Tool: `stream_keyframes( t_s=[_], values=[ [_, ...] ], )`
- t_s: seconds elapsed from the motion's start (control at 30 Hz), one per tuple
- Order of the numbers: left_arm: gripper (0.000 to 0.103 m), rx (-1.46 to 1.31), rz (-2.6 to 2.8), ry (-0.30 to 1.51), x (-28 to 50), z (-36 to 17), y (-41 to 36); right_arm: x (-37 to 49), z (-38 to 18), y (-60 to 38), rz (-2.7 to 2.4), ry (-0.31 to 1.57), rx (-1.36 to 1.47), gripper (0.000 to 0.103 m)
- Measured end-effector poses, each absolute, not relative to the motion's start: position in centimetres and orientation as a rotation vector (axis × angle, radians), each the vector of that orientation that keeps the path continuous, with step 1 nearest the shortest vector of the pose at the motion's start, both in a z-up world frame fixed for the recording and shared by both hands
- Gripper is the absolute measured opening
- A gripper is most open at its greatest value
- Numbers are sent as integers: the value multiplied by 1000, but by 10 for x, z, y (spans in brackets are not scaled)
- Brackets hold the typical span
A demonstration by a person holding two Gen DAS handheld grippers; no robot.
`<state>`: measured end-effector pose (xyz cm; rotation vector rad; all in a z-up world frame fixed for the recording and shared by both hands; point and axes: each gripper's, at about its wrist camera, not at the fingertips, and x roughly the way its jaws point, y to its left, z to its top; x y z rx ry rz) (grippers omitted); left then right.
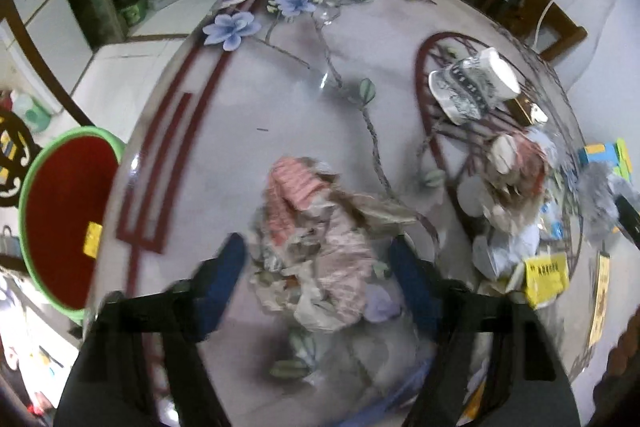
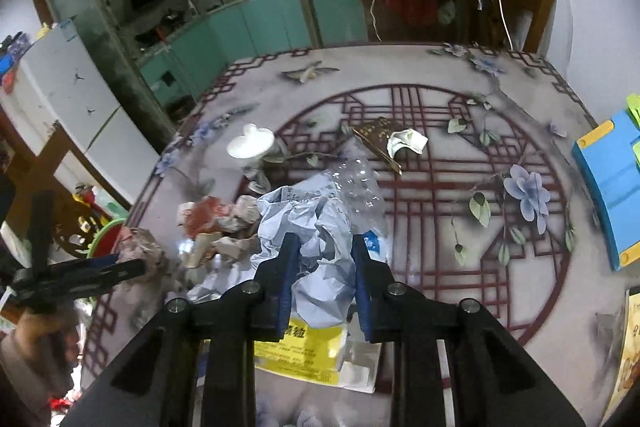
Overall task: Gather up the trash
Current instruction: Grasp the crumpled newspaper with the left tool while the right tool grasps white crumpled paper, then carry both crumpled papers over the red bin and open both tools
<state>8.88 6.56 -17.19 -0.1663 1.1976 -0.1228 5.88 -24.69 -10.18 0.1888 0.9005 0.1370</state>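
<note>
My left gripper (image 1: 318, 267) is open, its blue pads on either side of a crumpled pink and grey wrapper wad (image 1: 320, 239) lying on the table. My right gripper (image 2: 323, 267) is shut on a crumpled pale blue paper (image 2: 316, 239). Under it lie a yellow printed leaflet (image 2: 304, 351) and a crushed clear plastic bottle (image 2: 360, 183). A red bin with a green rim (image 1: 60, 223) stands below the table's left edge. A crushed paper cup (image 1: 476, 83) and a heap of scraps (image 1: 512, 179) lie to the right in the left wrist view.
The table (image 2: 440, 187) has a floral cloth under clear plastic. A brown packet with a white tissue (image 2: 404, 141) lies mid-table. A white cup (image 2: 252, 145) lies on its side. A blue box (image 2: 612, 187) sits at the right edge. A wooden chair (image 2: 508, 15) stands behind.
</note>
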Motion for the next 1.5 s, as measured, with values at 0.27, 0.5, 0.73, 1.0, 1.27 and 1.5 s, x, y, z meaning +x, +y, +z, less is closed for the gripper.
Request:
stream_keyframes(
  t_s=[0.27,0.5,0.73,1.0,1.27,1.5],
  values=[
    [37,-144,-153,1150,77,-147,56,54,-93,-242,159,877,178,23],
    [37,-122,-170,1044,53,-100,57,46,-80,-224,202,840,172,23],
    [37,-94,-162,968,41,-69,63,37,-69,-203,242,815,168,23],
    [37,-70,-149,865,27,-36,75,31,-55,-183,275,793,162,23],
    [37,-85,-146,830,23,-28,96,27,-42,-158,291,771,148,23],
    [37,-101,-142,833,23,-32,121,28,-39,-130,298,770,142,23]
  ],
)
